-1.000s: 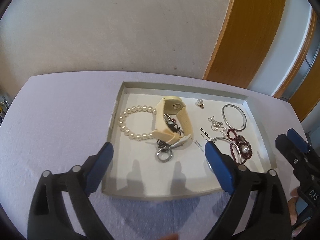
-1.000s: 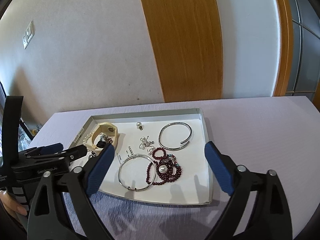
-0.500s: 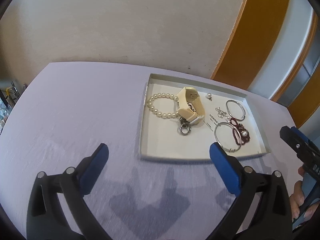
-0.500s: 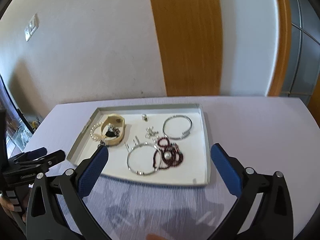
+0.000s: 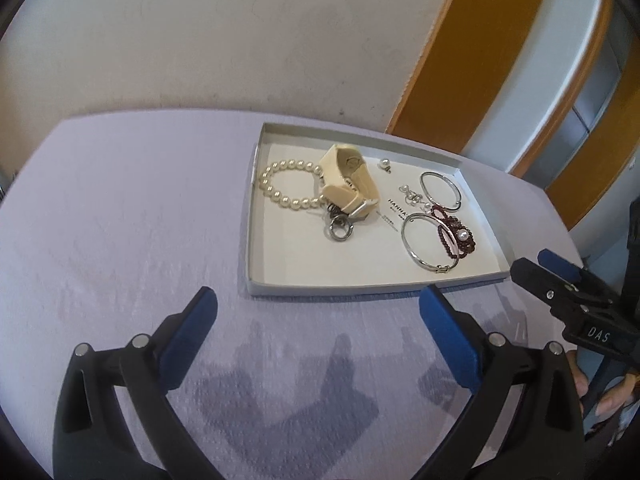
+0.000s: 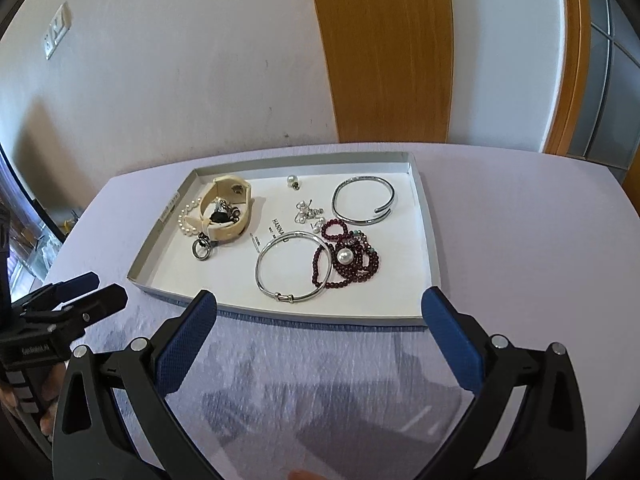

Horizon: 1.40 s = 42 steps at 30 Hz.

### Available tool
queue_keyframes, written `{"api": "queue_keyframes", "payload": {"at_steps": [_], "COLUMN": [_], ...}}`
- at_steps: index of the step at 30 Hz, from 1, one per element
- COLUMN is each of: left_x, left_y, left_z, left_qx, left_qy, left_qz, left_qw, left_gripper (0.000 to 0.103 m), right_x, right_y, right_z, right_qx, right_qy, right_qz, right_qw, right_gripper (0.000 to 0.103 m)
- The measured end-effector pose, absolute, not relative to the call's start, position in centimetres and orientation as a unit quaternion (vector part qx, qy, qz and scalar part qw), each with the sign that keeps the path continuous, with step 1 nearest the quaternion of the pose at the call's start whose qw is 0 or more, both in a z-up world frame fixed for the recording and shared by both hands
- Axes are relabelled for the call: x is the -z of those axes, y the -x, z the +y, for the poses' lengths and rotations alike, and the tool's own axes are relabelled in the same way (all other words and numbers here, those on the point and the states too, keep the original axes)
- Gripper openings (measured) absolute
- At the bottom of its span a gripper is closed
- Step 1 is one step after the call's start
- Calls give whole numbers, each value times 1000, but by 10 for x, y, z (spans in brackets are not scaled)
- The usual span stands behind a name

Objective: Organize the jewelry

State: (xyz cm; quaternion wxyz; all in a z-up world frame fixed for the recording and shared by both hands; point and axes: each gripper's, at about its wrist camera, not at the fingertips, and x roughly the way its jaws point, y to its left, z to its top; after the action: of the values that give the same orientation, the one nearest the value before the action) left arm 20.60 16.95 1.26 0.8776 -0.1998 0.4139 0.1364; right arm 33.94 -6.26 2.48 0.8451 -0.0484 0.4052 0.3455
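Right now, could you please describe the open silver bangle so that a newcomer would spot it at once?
Look in the shallow grey tray on the lilac table, toward its far right corner. The open bangle lies there beyond the dark red beads. Unlike the closed silver hoop nearer the front, its ends overlap without joining.

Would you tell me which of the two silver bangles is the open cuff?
The far bangle, by the tray's back corner; the near bangle is closed.
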Motion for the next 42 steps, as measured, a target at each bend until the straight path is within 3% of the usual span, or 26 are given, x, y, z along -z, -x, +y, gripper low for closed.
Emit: {"api": "queue_keyframes", "payload": {"at_steps": [42], "left_x": [1], "left_y": [-213], "left_z": [171], "left_qx": [-108], "left_qy": [232], "left_qz": [411], "left_qw": [875], "left_gripper": [101], "right_x": [-17], "right_y": [-340], "right_z": [-62], "right_qx": [-365], "right_qy": [37], "right_qz": [427], "right_qw": [826], "right_gripper": [102]}}
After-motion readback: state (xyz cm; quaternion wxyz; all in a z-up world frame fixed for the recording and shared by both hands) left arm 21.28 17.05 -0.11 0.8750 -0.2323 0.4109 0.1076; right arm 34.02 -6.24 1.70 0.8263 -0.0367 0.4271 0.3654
